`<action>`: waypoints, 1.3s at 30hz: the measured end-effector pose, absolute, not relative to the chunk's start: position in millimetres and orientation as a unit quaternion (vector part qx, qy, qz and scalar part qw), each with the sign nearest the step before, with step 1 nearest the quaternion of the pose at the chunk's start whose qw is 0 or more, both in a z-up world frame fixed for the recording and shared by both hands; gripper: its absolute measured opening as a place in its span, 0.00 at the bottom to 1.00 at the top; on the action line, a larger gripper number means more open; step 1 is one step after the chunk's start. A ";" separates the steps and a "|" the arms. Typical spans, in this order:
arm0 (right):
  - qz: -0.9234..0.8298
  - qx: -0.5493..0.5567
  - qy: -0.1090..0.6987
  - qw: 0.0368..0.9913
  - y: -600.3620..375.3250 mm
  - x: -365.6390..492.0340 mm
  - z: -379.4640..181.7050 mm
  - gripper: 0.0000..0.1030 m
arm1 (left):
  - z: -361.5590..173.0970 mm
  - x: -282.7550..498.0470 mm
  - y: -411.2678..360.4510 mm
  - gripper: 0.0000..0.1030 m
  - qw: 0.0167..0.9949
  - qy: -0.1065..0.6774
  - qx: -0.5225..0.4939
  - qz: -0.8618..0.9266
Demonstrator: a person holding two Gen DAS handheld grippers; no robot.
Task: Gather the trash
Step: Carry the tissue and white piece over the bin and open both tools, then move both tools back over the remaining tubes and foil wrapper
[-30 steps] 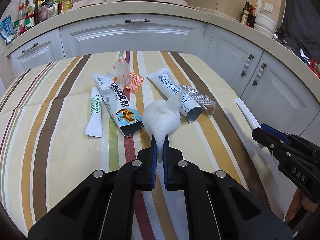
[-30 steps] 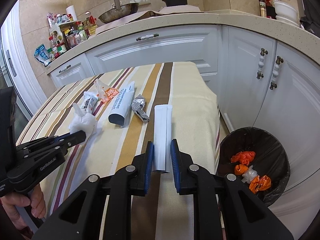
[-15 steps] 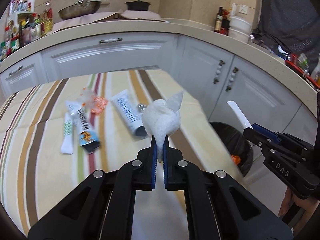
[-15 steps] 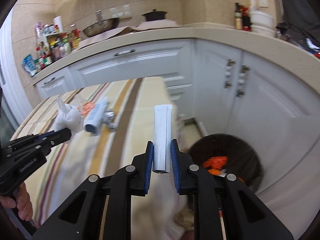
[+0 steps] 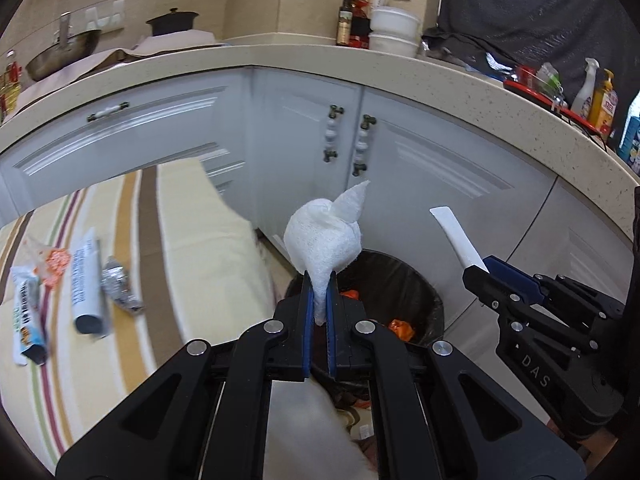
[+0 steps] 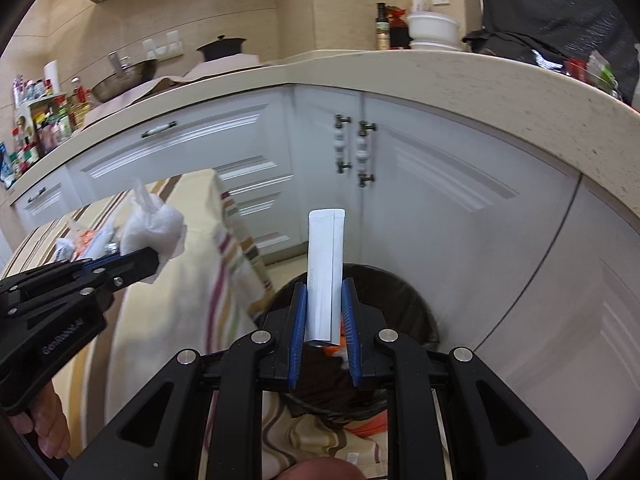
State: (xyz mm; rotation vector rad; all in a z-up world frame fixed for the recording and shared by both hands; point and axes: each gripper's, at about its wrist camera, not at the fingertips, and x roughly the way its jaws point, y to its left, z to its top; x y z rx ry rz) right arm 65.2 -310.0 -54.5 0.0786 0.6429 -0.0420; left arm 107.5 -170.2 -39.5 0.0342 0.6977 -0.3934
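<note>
My left gripper (image 5: pixel 319 300) is shut on a crumpled white tissue wad (image 5: pixel 324 240) and holds it in the air in line with the black-lined trash bin (image 5: pixel 400 276). My right gripper (image 6: pixel 323 300) is shut on a flat white tube (image 6: pixel 325 268), above the same bin (image 6: pixel 400 292). Each gripper shows in the other's view: the right gripper (image 5: pixel 476 270) with the tube (image 5: pixel 456 238), the left gripper (image 6: pixel 154 258) with the tissue (image 6: pixel 154 228). Orange wrappers (image 5: pixel 400 328) lie in the bin.
On the striped tablecloth (image 5: pixel 192 240) to the left lie a white tube (image 5: pixel 86 284), a foil wrapper (image 5: pixel 120 286), an orange packet (image 5: pixel 54 262) and another tube (image 5: pixel 26 316). White cabinet doors (image 5: pixel 400 152) and a curved countertop (image 5: pixel 440 76) stand behind the bin.
Both grippers have swung right, off the table and over the trash bin, each still holding its item. The table items have slid to the left of view.
</note>
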 end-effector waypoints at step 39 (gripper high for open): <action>0.124 0.030 0.274 0.953 -176.7 99.8 -28.8 0.59 | -12.6 77.6 29.4 0.68 0.952 0.302 -0.041 0.038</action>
